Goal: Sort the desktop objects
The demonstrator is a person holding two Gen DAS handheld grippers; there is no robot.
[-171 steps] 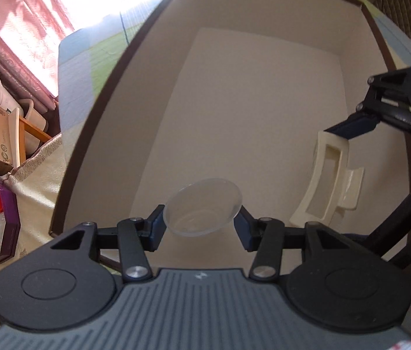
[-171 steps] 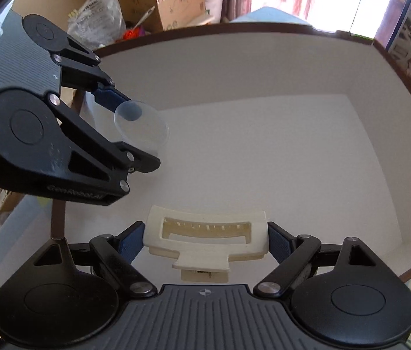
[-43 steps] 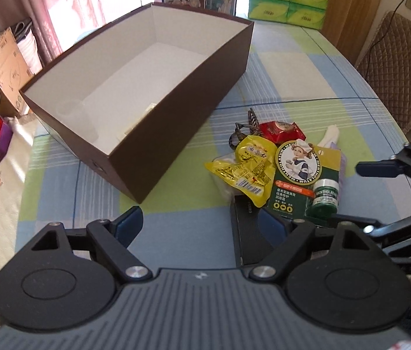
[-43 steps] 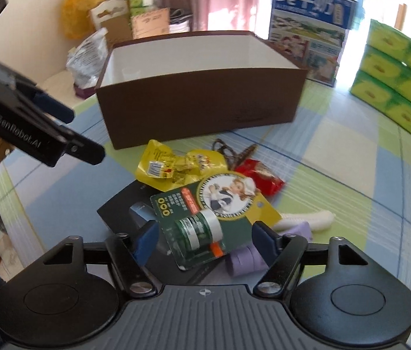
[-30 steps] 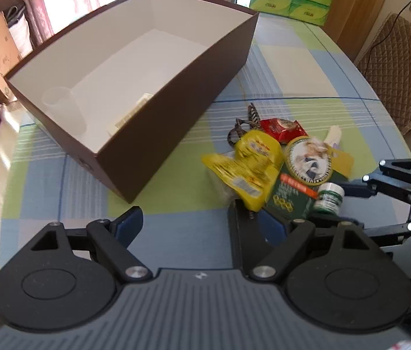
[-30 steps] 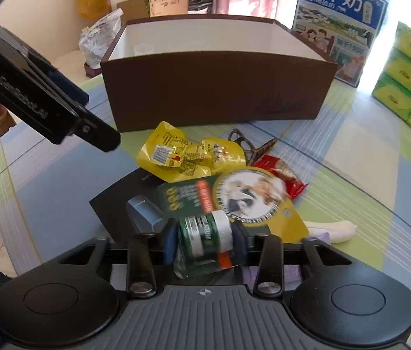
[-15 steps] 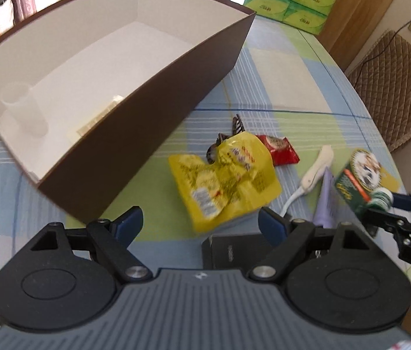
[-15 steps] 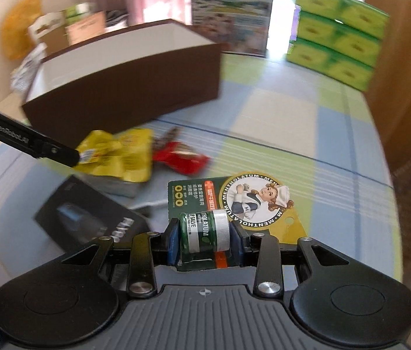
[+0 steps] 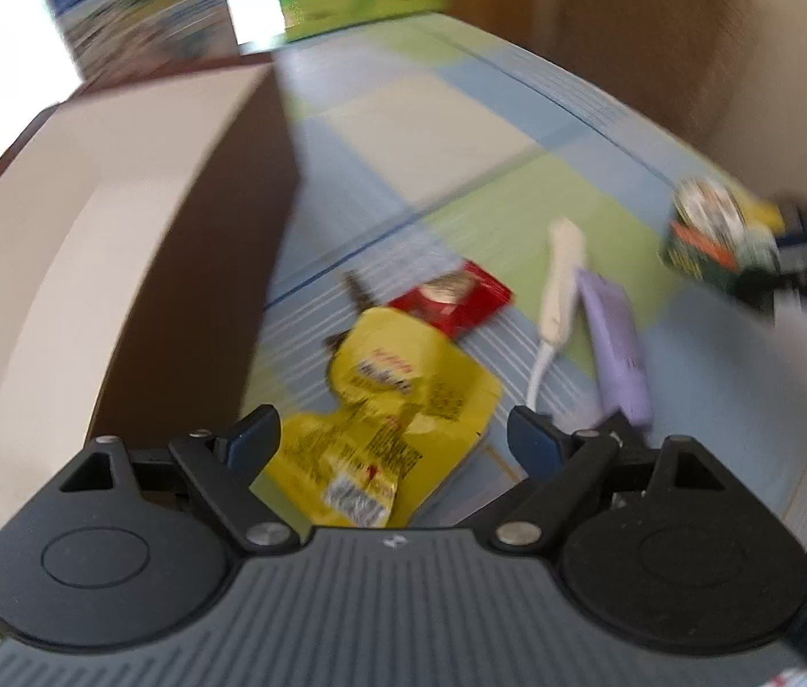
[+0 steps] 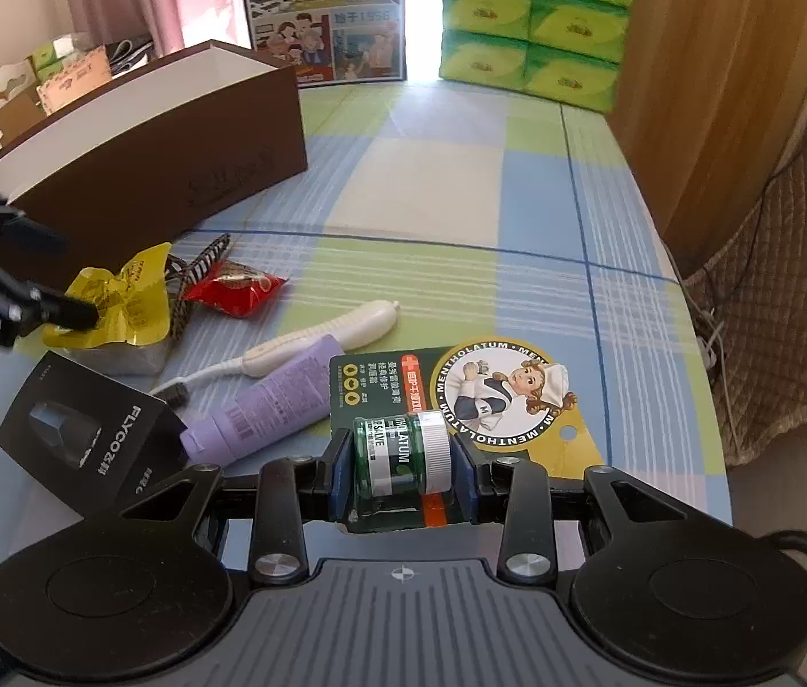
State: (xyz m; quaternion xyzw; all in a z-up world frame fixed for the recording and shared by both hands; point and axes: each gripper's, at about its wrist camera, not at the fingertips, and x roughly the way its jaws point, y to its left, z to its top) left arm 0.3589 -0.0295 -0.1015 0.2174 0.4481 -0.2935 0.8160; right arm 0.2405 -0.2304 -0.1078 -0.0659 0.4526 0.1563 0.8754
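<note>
Where the desk [image 10: 432, 172] wears a blue-green checked cloth, six green tissue packs [image 10: 529, 17] stack at its far edge. One brown box [image 10: 174, 137], one yellow packet [image 9: 397, 395], one purple tube [image 10: 277, 401] rest there. Right tool [image 10: 403, 472] pinches the carded ointment jar [image 10: 403, 458] above the desk; left tool [image 9: 392, 441] spread, empty.

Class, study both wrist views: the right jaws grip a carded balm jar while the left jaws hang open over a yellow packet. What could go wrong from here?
1. The right gripper pinches only the jar; its wide card sticks out and might catch the box rim.
2. The left gripper is open over the yellow packet; the slick, crumpled foil could slip.
3. The packet lies among other items, so closing might drag the red sachet.
</note>
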